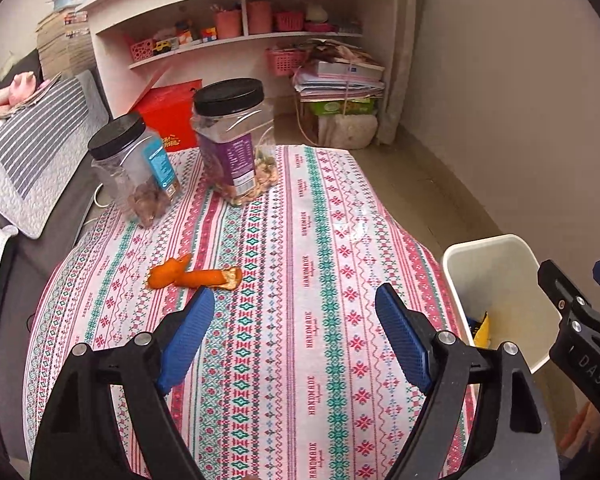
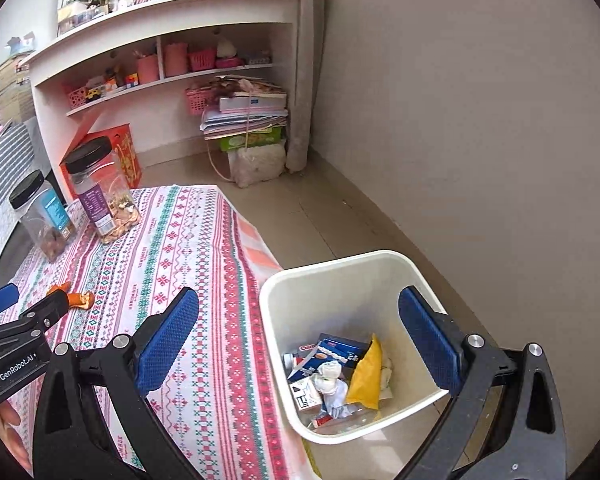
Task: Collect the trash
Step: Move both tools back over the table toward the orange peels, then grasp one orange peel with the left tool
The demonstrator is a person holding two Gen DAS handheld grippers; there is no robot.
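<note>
Patterned tablecloth bears orange peel; white bin stands beside.

The near and middle stretch of the patterned pink-and-teal tablecloth lies flat, giving open passage. Only a curled orange peel lies there, left of centre. At the far left, two clear plastic jars with black lids stand upright and block that corner. The white plastic bin, just beside the table's right edge, has its mouth unobstructed from above.
</note>
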